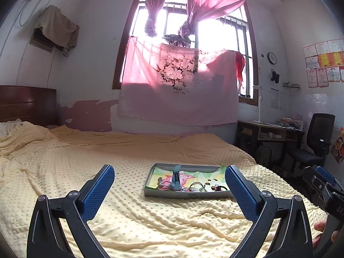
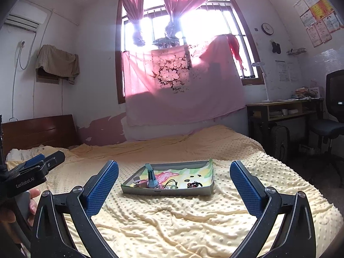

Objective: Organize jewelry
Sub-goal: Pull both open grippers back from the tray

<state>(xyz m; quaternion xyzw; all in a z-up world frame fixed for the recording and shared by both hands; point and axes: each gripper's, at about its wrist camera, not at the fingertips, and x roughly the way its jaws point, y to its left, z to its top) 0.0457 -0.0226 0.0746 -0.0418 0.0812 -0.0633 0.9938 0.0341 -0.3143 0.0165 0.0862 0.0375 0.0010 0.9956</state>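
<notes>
Left gripper [image 1: 169,181] jaws wide and empty, right gripper [image 2: 174,179] jaws wide and empty, shallow grey tray [image 2: 200,191] of jewelry at twelve o'clock on yellow dotted blanket [image 2: 172,219], light-blue watch [image 2: 151,177] inside at nine o'clock

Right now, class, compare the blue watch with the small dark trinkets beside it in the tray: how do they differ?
The blue watch is the largest item, and its strap rises above the tray floor; the dark trinkets are much smaller and lie flat. The watch sits toward the tray's left end, the trinkets toward its right. The watch is pale blue, the trinkets dark with red. Both lie inside the tray, untouched by either gripper.
</notes>
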